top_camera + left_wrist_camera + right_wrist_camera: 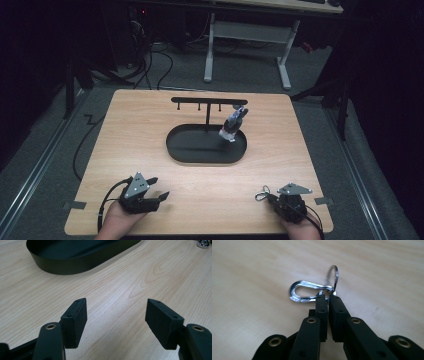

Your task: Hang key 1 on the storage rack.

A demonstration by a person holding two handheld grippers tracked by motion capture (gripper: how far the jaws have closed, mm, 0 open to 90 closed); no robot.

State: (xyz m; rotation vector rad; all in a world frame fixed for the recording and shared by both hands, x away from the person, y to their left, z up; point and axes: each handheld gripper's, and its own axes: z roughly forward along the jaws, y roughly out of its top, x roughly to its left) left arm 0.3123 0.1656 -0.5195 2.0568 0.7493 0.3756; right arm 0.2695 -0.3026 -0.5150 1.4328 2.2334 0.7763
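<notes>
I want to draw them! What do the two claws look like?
Both are black. The left claw has two flat, blocky pads with small screw holes and brass rivets on its arms. The right claw is built the same. Each carries a grey three-cornered plate on top, and a black cable trails from the left one.

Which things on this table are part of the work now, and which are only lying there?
In the work:
- carabiner with its ring, clamped at the tips of the right gripper
- stand with hooks, probably where it goes

Lying about:
- black tray under the stand
- key fob already hanging on the stand
- left gripper, open over bare table
</notes>
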